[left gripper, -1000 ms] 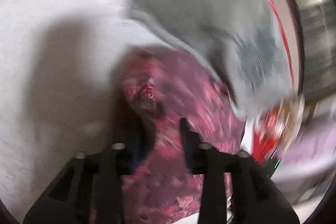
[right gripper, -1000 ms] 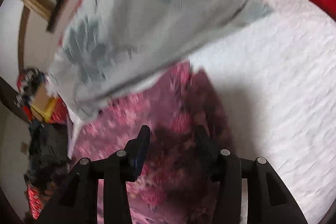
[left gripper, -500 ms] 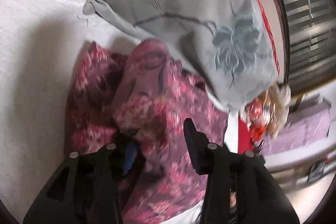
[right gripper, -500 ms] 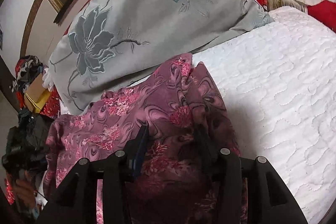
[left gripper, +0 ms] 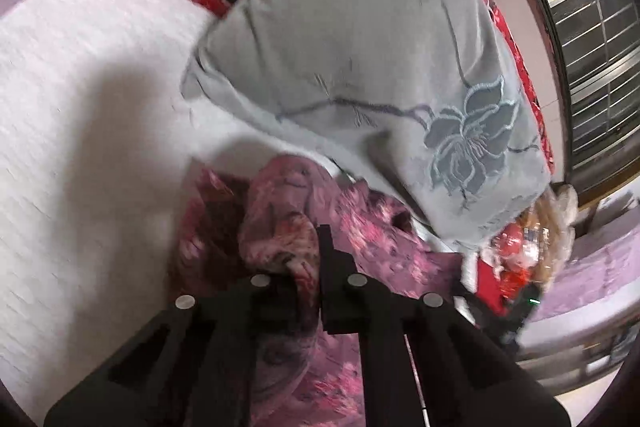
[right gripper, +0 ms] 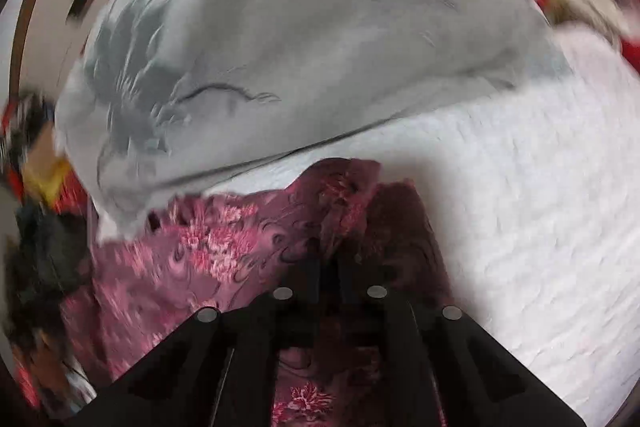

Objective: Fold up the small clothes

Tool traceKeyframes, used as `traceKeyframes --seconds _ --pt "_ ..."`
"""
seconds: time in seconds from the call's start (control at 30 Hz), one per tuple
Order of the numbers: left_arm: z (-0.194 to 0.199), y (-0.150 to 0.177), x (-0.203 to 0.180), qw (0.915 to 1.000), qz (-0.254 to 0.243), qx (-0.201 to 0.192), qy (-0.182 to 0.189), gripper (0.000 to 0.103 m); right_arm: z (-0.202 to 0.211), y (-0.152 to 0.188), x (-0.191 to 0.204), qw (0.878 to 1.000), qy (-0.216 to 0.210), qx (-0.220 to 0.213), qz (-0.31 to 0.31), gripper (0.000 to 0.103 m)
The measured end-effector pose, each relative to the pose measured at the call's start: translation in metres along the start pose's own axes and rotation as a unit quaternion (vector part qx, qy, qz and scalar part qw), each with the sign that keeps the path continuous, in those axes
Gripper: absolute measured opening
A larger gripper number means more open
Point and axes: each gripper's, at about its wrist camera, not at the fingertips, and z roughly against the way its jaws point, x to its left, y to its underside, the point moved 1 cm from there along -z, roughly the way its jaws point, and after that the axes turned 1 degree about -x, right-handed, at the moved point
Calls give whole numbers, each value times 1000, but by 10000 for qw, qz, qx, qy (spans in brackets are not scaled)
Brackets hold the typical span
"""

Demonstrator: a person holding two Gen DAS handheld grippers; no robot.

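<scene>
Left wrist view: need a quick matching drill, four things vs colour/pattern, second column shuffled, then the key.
Things:
1. pillow
2. garment
3. bedspread
4. left gripper

Looks:
A. white, quilted
B. black
C. grey with blue flower
D. maroon and pink floral

Pairs: 1-C, 2-D, 3-A, 4-B
</scene>
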Motion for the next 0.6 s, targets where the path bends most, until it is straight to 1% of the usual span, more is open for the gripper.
traceKeyframes --seconds 0.03,0.07,0.1,0.13,0.17,0.2,0.23,0.27,0.3,0.33,0.37,0.4,0.43,0.47,0.53,0.57,0.6 --pt "1 -3 4 9999 3 -83 -111 5 12 -4 -2 9996 -129 -243 -53 5" --pt "-1 -6 7 9994 -5 -130 -335 5 25 -9 -11 9977 -239 -556 -295 5" --pt "-8 -11 14 9962 -68 -103 -864 5 31 -12 -21 9958 -234 -719 -511 5" --pt "-15 -13 19 9936 -93 -23 -1128 6 30 -15 -33 9947 -123 -722 -717 5" --pt "-21 -14 25 9914 -60 90 -1305 6 23 -15 -42 9950 5 -555 -825 5" --pt "-22 -15 35 9904 121 192 -1364 5 11 -12 -51 9954 205 -178 -918 5" --pt "-17 -15 38 9922 245 162 -1215 6 5 -9 -56 9942 535 47 -930 5" --pt "-10 -14 41 9941 341 88 -1022 6 7 -4 -61 9929 756 98 -910 8" --pt "-1 -13 43 9950 410 -5 -913 7 16 1 -64 9937 573 -22 -963 10" --pt "10 -11 44 9955 440 -90 -831 7 27 6 -68 9935 302 -182 -1086 10" --pt "18 -8 43 9962 407 -160 -748 8 40 14 -72 9917 -16 -334 -1238 14" --pt "28 -4 40 9962 302 -249 -774 10 53 26 -76 9892 -335 -394 -1369 18" --pt "39 2 36 9953 144 -387 -876 11 61 34 -77 9882 -461 -365 -1416 31" --pt "46 6 33 9945 35 -485 -927 14 71 48 -78 9871 -622 -324 -1440 42" --pt "63 19 30 9920 -35 -734 -1030 18 83 67 -79 9872 -771 -238 -1377 44" --pt "68 24 31 9922 11 -754 -988 22 87 81 -77 9882 -795 -131 -1304 45" --pt "68 34 32 9945 78 -647 -825 25 91 91 -76 9887 -822 -66 -1255 46"
